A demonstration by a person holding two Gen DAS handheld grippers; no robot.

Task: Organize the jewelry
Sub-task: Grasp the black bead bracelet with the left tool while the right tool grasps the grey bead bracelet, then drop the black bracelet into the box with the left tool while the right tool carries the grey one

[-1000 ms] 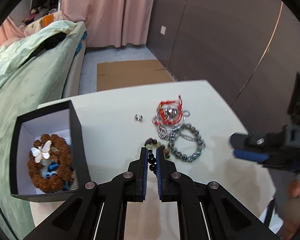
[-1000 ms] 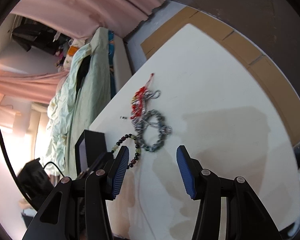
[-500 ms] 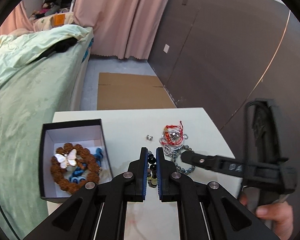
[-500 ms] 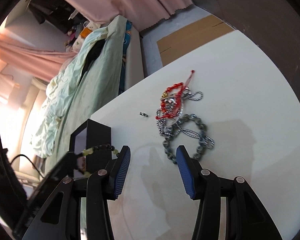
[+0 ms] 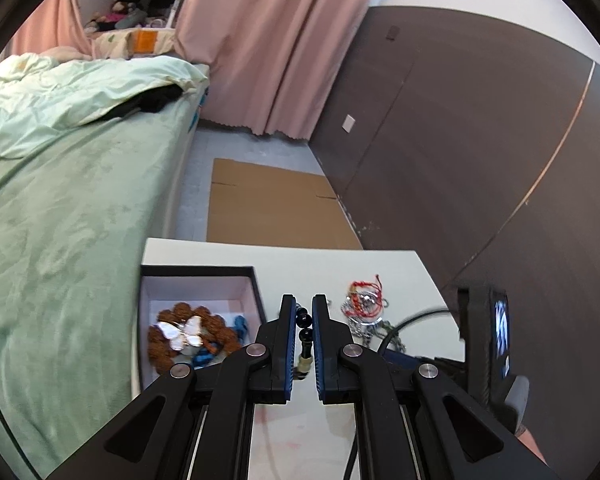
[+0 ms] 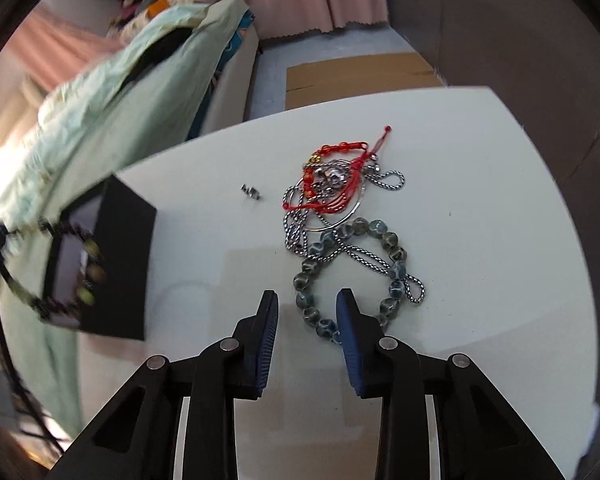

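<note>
- The left gripper (image 5: 303,312) sat at the lower centre of the left wrist view, its jaws nearly together and clamped on a dark beaded bracelet (image 5: 305,322), with black beads and a pale bead strung between the blue pads.
- In the right wrist view that same bracelet showed blurred at the left edge, hanging in a loop in front of the black box (image 6: 112,264).
- The box (image 5: 198,276), black outside and white inside, lay left of the left gripper on the white table (image 5: 328,264). Inside it were a brown beaded bracelet (image 5: 220,326), a white butterfly ornament (image 5: 184,330) on top of it, and some blue beads (image 5: 240,322).
- The right gripper (image 6: 307,304) pointed down at the table in the lower centre of its view. Its jaws had just been closing and stood partly apart, with the near arc of a grey-green beaded bracelet (image 6: 394,252) lying between the fingertips; the pads did not press on it.
- Above that bracelet lay a tangle: a silver rope chain (image 6: 364,260), a thin metal hoop (image 6: 356,210) and a red cord bracelet (image 6: 340,148).
- A small metal piece (image 6: 251,192) lay alone, left of the tangle.
</note>
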